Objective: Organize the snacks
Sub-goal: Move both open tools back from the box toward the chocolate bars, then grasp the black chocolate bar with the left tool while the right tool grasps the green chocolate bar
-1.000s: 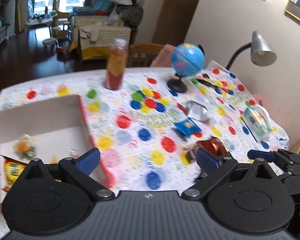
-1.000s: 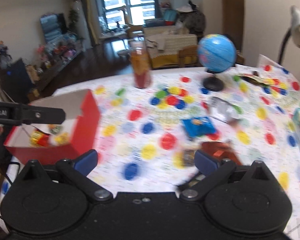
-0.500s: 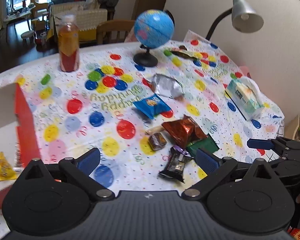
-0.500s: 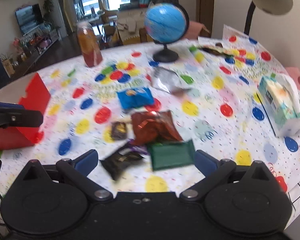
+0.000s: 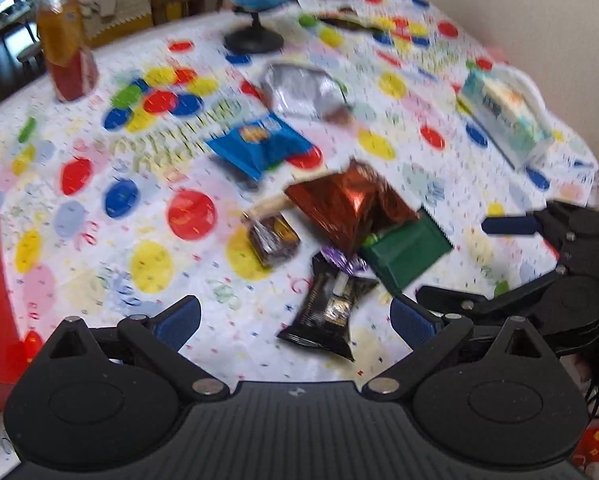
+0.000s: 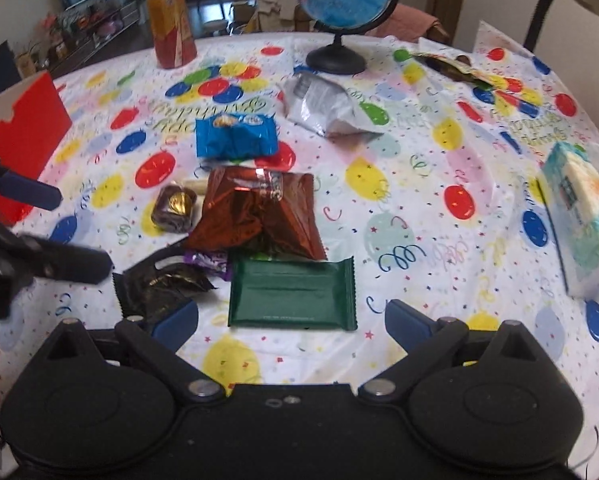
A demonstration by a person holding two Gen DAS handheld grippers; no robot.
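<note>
Both grippers are hanging over the near edge of the table [image 6: 419, 184], each with its 2 fingers spread wide and nothing between them. The left gripper [image 5: 295, 318] is facing the black wrapper [image 5: 329, 312], which is lying just ahead of its gap. The right gripper [image 6: 291, 316] is facing the green bar [image 6: 293, 294], whose near edge is sitting between its fingertips' line and the copper bag [image 6: 259, 212].

The snacks are lying in a loose cluster near the middle of the near edge. The copper bag is overlapping the green bar's far edge and a purple wrapper [image 6: 207, 260]. The black wrapper [image 6: 159, 286] is sitting to the left of the green bar, touching the purple wrapper. A small brown candy [image 6: 175, 208] is resting just left of the copper bag. Farther in, the blue bag [image 6: 235, 136] is lying apart from the cluster, and the silver bag [image 6: 323, 108] is lying beyond it toward the globe [image 6: 343, 0].

The red box [image 6: 27, 136] is standing at the table's left edge. A bottle [image 6: 169, 24] is standing near the far edge, and a tissue pack [image 6: 583, 216] is lying at the right edge.
</note>
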